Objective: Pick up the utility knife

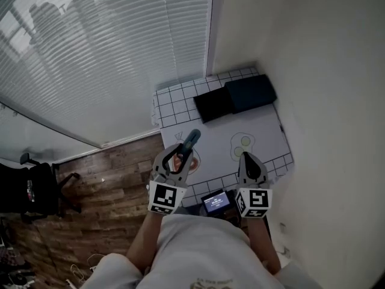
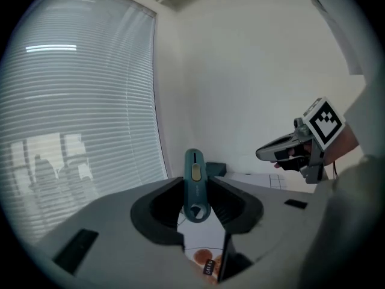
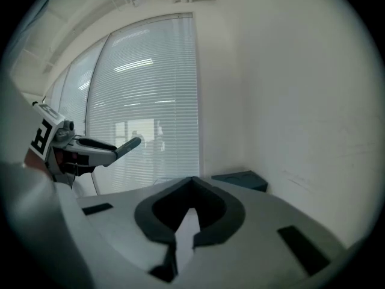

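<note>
The teal utility knife (image 2: 194,179) stands clamped between the dark pads of my left gripper (image 2: 195,188), its rounded tip pointing forward and up. In the head view the knife (image 1: 191,139) sticks out ahead of the left gripper (image 1: 175,159), held in the air over the near left part of the table. My right gripper (image 1: 249,162) hovers beside it at the right, shut with nothing between its fingers; its tips meet in the right gripper view (image 3: 192,181). Each gripper view shows the other tool: the right gripper (image 2: 281,150), and the left gripper (image 3: 90,148) with the knife (image 3: 130,143).
Below lies a white table (image 1: 174,101) with a grid mat and a sheet with drawn outlines (image 1: 242,143). Two dark boxes (image 1: 236,97) sit at its far end and a small screen device (image 1: 215,202) at the near edge. A wall (image 1: 325,101) stands right, window blinds (image 1: 102,59) left.
</note>
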{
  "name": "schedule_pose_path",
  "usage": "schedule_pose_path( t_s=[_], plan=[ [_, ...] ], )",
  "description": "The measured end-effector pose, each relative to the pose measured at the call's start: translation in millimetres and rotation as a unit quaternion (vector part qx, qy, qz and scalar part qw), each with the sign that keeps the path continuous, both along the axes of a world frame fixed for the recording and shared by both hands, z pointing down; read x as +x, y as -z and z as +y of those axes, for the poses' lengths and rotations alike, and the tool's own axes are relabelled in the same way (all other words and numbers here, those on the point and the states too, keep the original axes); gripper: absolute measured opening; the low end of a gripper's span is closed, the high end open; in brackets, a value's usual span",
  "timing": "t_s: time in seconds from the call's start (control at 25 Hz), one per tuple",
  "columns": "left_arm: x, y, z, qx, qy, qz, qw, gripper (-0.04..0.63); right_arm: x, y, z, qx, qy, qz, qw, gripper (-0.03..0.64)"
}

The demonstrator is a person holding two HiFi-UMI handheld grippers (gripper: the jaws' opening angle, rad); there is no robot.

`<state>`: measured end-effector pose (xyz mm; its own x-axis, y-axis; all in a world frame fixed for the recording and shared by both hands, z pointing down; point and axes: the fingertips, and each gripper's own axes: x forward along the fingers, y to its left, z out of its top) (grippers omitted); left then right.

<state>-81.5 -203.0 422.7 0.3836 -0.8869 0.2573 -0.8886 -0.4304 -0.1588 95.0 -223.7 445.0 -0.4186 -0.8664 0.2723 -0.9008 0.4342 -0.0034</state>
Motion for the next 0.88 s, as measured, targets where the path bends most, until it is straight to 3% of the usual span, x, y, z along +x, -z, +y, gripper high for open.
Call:
schedule_pose_path(
  t_s=[0.16,0.36,0.88],
  plan=[
    [-7,16,-1,0.023,0.006,-0.002,0.9997,0.135,-5,16,-7,0.013,0.007,-0.005,1.000,0.006],
    [-10,24,-2,0.024,0.015,0.014,0.9995,0.135,-6,29,-10,0.025,0.012,-0.003,1.000,0.006],
    [-10,28,3,0.023,0.020,0.017,0.9994,0.135,0,47,-14,0.051,0.008,-0.012,0.999,0.006]
  ],
)
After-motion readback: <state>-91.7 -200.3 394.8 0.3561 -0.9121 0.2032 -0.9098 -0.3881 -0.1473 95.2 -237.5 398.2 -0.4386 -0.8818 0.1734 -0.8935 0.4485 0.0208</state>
